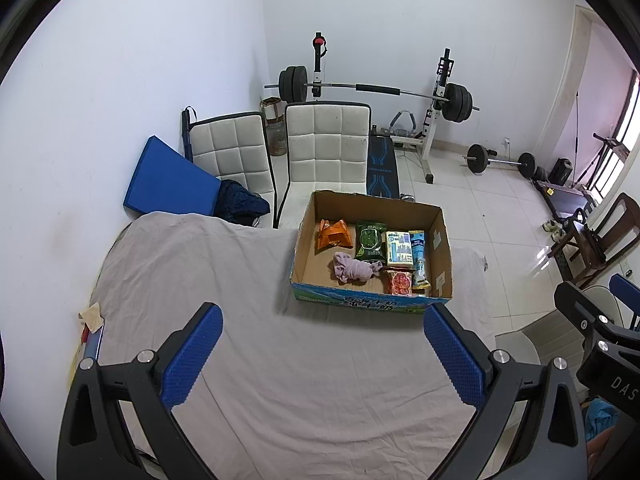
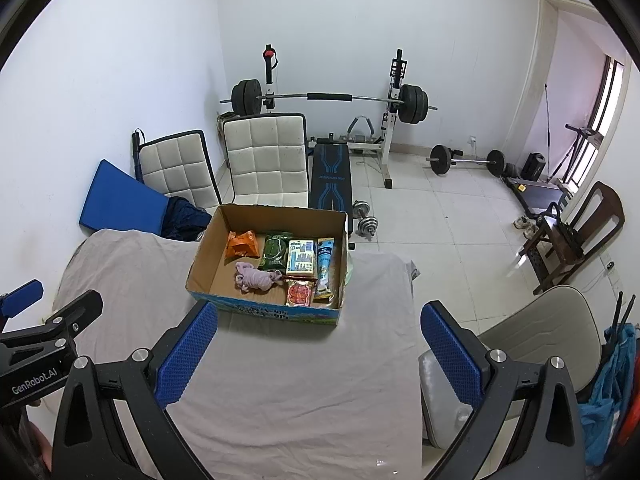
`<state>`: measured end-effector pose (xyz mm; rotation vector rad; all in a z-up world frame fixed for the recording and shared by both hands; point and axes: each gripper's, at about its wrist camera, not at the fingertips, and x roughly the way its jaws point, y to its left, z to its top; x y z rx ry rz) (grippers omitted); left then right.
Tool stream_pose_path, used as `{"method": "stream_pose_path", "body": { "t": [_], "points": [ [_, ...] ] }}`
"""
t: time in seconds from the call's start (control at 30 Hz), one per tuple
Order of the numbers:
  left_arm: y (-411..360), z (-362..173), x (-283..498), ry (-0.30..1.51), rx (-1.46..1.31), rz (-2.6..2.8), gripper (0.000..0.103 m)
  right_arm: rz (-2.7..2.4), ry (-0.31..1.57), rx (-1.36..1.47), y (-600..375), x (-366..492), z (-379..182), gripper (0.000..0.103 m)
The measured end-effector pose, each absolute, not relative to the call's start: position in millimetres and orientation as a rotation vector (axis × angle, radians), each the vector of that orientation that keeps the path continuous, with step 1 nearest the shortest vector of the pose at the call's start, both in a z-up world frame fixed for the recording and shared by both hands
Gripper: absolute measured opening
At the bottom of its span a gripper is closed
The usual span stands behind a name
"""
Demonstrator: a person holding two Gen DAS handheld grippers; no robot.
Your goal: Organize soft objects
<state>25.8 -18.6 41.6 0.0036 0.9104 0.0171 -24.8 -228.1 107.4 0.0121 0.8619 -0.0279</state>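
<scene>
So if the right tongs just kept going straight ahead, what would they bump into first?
Probably the near wall of the cardboard box on the cloth-covered table; the open right tongs point at it, though depth is hard to judge.

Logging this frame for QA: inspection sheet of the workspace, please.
Surface: table under wrinkled grey cloth, bare in front of the box.
Job's things: open cardboard box holding a crumpled lilac cloth, orange packet, green packet, white-and-blue pack, red packet and blue-and-yellow packet.
Clutter: small beige rag at the table's left edge.
Grippers: left gripper and right gripper both open, empty.
Cables: nothing seen.
Surroundings: two white padded chairs, barbell rack, tiled floor.
</scene>
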Motion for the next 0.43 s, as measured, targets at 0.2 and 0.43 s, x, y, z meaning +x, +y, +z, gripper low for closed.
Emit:
{"method": "stream_pose_path", "body": {
  "t": [0.2, 0.43],
  "points": [
    [-18.5, 41.6, 26.1, 0.91, 0.006, 0.015, 0.103, -0.029, 0.863, 0.011, -227.2, -25.0, 108.2, 0.103],
    [-18.9, 41.4, 25.9, 0.909, 0.004, 0.015, 0.103, -0.027, 0.862, 0.011, -226.4, -24.1, 108.3, 0.103]
  ]
}}
